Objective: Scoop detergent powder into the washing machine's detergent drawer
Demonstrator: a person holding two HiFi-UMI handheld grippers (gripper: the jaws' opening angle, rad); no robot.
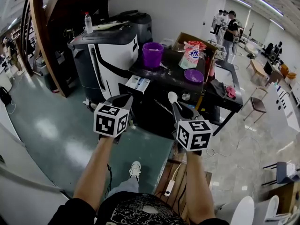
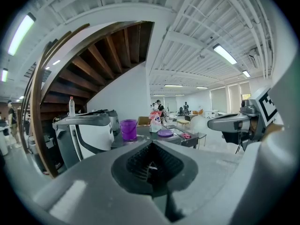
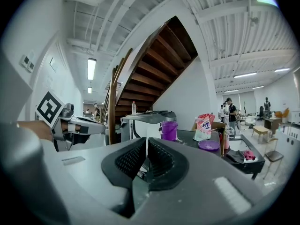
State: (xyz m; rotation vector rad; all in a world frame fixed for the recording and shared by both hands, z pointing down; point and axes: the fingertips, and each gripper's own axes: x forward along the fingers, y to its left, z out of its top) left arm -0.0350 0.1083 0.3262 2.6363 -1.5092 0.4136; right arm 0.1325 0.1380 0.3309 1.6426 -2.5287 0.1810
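Though right gripper [image 1: 177,108] holds spoon [image 1: 172,97], its own view hides bowl.

The white and grey washing machine [image 1: 112,55] stands far left, with a clear plastic bottle [image 1: 88,22] on its top and its open detergent drawer [image 1: 137,84] jutting out on the near side. A curved wooden staircase [image 1: 42,36] rises to the machine's left. Just beside the machine on the right is a dark table [image 1: 166,75]. On it, from left to right, are a purple plastic bucket [image 1: 153,54], a red and white detergent bag [image 1: 191,55] with a brown cardboard box [image 1: 187,37] behind it and a flat purple bowl [image 1: 193,75] before it, and a pink cloth [image 1: 230,92] at the right end. Nearer than the drawer, the left gripper [image 1: 129,98] and right gripper [image 1: 175,106] are side by side, with a white plastic spoon [image 1: 172,96] in the right one
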